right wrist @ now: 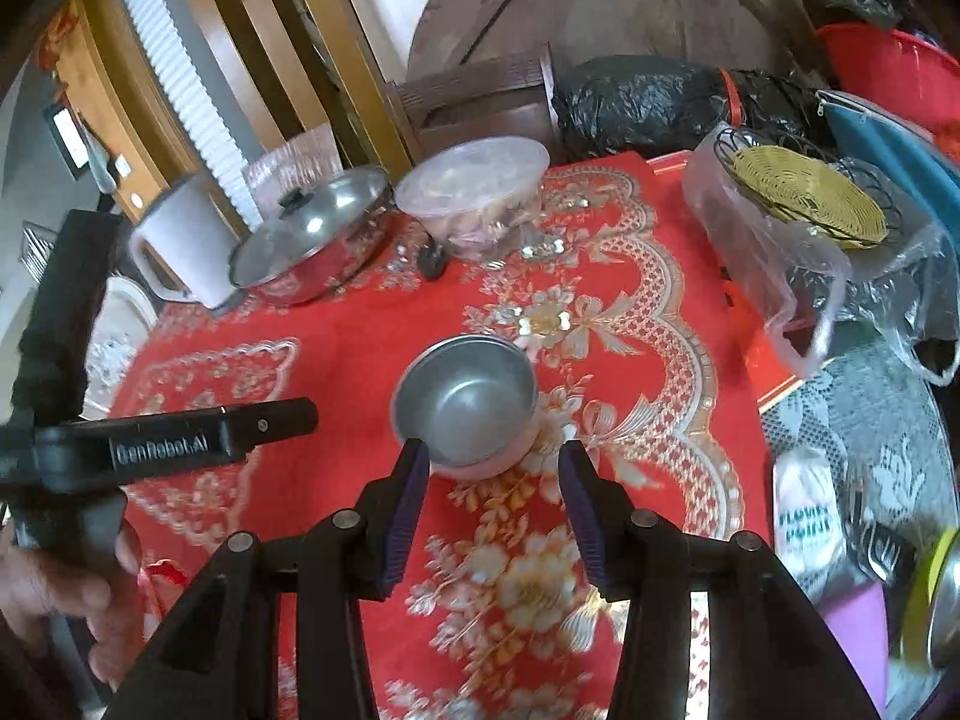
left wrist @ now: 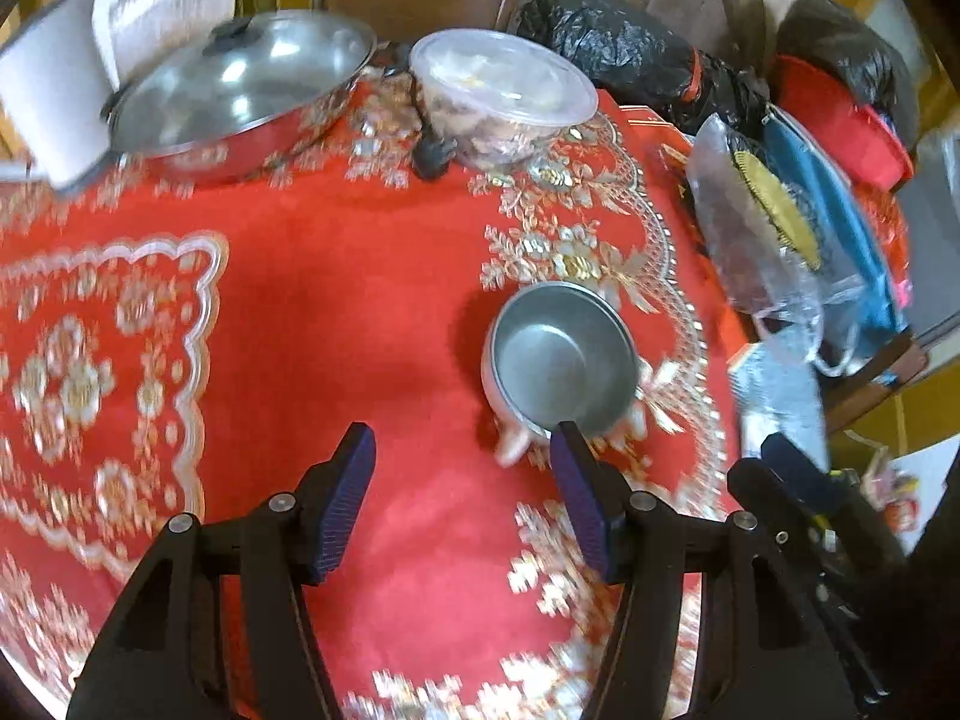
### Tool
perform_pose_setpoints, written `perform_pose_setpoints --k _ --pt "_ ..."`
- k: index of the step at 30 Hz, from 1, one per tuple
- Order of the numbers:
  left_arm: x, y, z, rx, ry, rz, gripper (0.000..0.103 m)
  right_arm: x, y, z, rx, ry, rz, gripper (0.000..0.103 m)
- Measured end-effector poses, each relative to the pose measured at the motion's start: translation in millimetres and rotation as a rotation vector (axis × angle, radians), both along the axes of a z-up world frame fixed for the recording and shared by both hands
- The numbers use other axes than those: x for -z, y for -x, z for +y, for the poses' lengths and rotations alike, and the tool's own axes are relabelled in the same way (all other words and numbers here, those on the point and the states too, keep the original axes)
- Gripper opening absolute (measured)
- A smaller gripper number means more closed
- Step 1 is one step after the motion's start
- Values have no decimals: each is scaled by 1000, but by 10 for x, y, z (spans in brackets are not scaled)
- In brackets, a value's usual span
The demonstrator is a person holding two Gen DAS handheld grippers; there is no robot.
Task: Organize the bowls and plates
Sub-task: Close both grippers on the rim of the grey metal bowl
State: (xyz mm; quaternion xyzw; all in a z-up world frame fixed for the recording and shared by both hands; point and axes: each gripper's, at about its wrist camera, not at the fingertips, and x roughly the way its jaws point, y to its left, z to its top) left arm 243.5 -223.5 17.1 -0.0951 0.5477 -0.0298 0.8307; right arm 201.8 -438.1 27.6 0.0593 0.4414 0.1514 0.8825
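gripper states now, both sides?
Left gripper: open, holding nothing; its right finger is by the metal bowl.
Right gripper: open, holding nothing, pointed at the same bowl.

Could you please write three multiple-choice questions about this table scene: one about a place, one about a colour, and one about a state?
1. Where does the metal bowl stand?
A. on the tablecloth
B. inside the lidded pan
C. in the yellow basket

2. What colour is the tablecloth mainly?
A. blue
B. red
C. green

3. How is the right gripper?
A. shut on the bowl
B. shut, holding nothing
C. open

Answers:
1 A, the bowl sits directly on the cloth.
2 B, red with pale floral patterns.
3 C, its fingers stand apart, gripping nothing.
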Motion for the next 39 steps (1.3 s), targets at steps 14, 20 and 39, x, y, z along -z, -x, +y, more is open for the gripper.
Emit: perform_pose_setpoints --k 14,20,39 --pt "488 -231 -47 22 127 -16 59 527 -660 140 36 37 107 30" --pt "617 -289 -30 22 149 -5 59 704 -753 161 39 56 143 29" --pt "790 -344 66 4 147 43 42 858 -860 402 -93 41 183 17"
